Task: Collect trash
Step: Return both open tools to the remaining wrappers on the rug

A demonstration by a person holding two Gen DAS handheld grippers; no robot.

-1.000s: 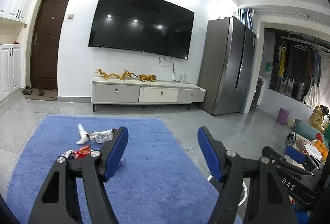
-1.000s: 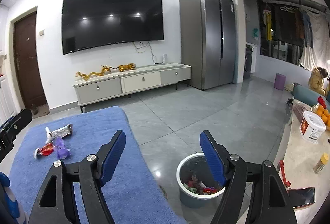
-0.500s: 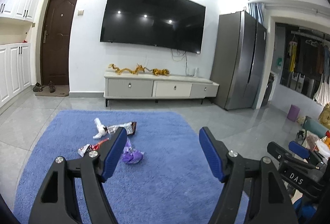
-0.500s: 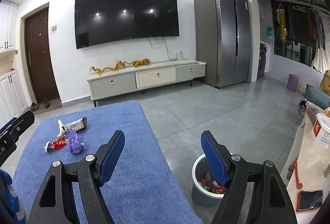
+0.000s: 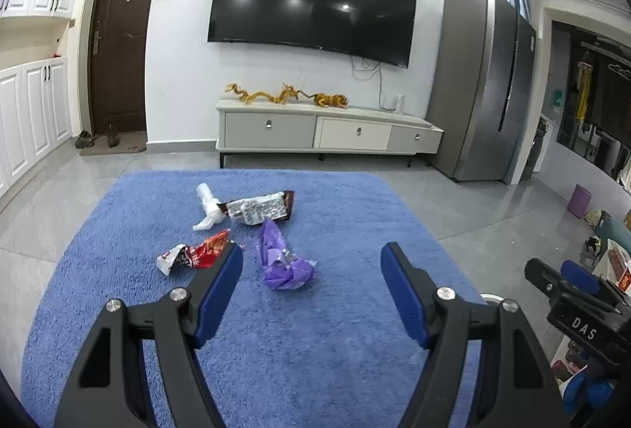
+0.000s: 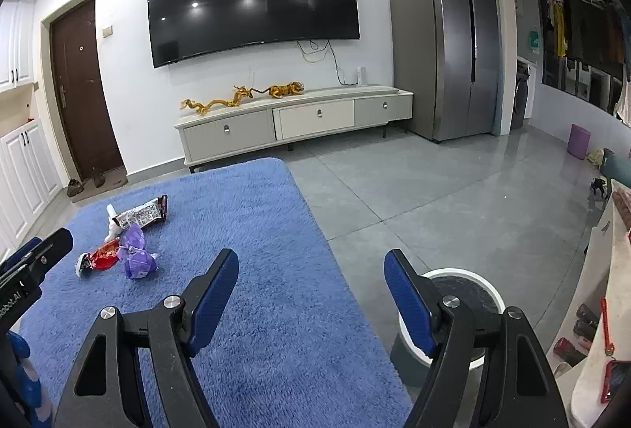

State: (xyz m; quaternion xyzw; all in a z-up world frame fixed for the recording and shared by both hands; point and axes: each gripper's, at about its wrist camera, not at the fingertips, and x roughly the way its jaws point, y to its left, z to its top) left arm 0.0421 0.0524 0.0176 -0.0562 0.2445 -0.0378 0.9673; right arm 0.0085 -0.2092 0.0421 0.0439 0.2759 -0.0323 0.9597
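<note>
bin (image 6: 449,313), contents hidden by gripper (image 6: 311,284)

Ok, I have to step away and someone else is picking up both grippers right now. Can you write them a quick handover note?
Left hand-held gripper: open, empty, above the blue rug, aimed at the litter.
Right hand-held gripper: open, empty, over the rug's right edge, next to the bin.
Trash, all loose on the rug in one cluster: purple wrapper, red wrapper, silver-and-brown wrapper, white crumpled piece.
Done: nothing is gripped; the bin's contents do not show in these views.
Left: pick up all four pieces and drop them in the bin on the tile floor, right of the rug.
</note>
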